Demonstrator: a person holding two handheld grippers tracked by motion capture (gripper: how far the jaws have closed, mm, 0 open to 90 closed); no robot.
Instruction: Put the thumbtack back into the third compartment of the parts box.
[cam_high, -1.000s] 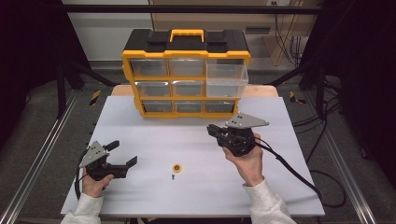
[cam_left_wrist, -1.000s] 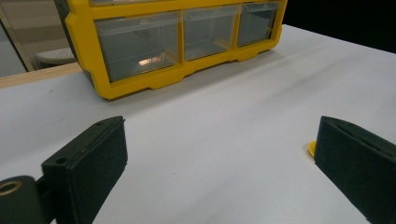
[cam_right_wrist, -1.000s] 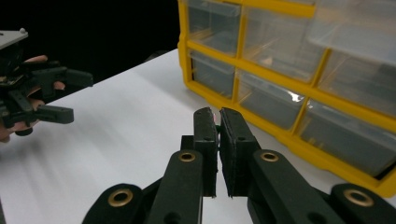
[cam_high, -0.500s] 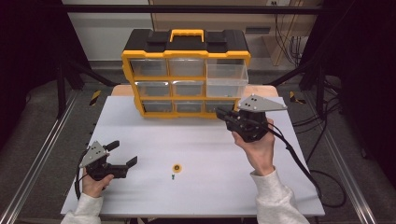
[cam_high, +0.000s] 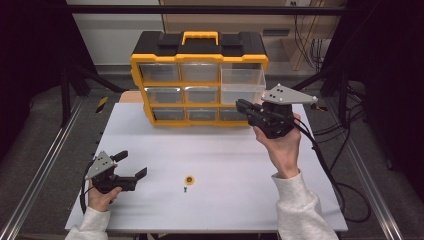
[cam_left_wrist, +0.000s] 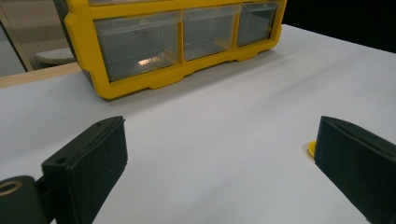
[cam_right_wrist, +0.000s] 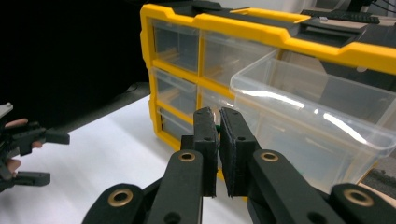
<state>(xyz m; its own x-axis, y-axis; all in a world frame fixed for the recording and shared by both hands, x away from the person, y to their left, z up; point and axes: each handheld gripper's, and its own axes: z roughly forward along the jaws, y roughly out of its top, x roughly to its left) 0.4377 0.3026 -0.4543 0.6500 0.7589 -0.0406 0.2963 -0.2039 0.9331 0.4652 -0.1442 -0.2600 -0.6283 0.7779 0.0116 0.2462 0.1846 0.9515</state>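
Screws are going into a yellow parts cabinet (cam_high: 199, 80) standing at twelve o'clock on the white table (cam_high: 300, 200), to judge by what the grippers are doing. The right gripper (cam_right_wrist: 217, 122), raised at about two o'clock, points at a clear drawer (cam_right_wrist: 322, 126) pulled out of the cabinet's right column; its jaws are pressed nearly together, pinching a small green screw (cam_right_wrist: 216, 128) that peeks out between the pads. So one piece looks picked up and carried to the drawer's edge, but it is not yet over the opening or dropped in.

At six o'clock a second green screw (cam_high: 185, 189) lies on the table just beside a small yellow washer (cam_high: 189, 180); both appear to be awaiting collection. The left gripper (cam_high: 131, 165) rests at eight o'clock with its jaws spread wide and nothing between them, the yellow washer (cam_left_wrist: 312, 148) showing just at the edge of one jaw in the left gripper view. What remains, on this reading: release the held screw into the drawer, fetch the two pieces left, and push the drawer shut.
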